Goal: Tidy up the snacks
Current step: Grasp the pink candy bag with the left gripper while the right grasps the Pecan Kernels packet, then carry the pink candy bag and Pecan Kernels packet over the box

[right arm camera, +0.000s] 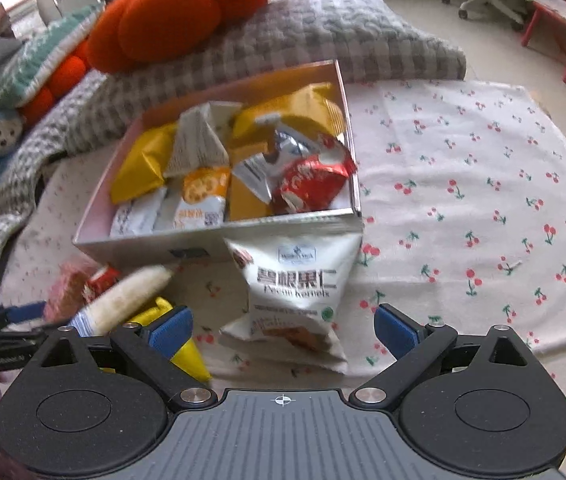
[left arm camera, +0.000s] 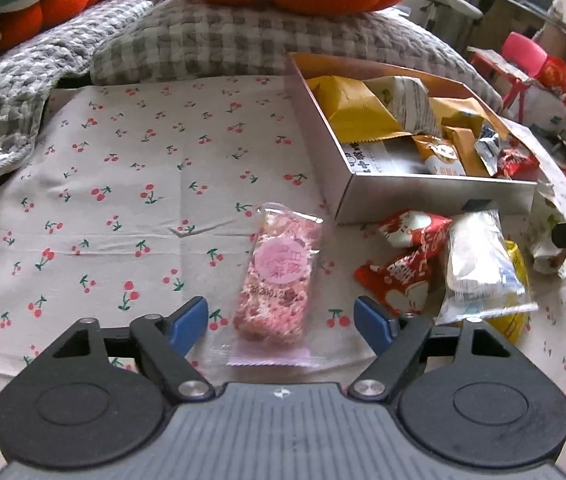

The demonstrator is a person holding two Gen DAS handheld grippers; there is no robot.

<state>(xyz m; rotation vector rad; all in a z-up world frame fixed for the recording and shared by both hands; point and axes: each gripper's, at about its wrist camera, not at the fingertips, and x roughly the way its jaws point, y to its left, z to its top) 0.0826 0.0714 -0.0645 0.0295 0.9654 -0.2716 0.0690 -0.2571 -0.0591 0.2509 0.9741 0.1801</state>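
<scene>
- Left gripper [left arm camera: 282,322] tilts down over the cherry-print cloth [left arm camera: 123,184], jaws apart, the pink bar [left arm camera: 279,276] lying loose between the tips.
- Right gripper [right arm camera: 284,327] angled down, jaws wide, the white pouch [right arm camera: 297,292] untouched between them, leaning against the box [right arm camera: 155,242] of snacks.

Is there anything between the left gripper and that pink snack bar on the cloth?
Nothing visible. The pink snack bar lies flat straight ahead of the open left gripper, its near end between the blue pads.
</scene>
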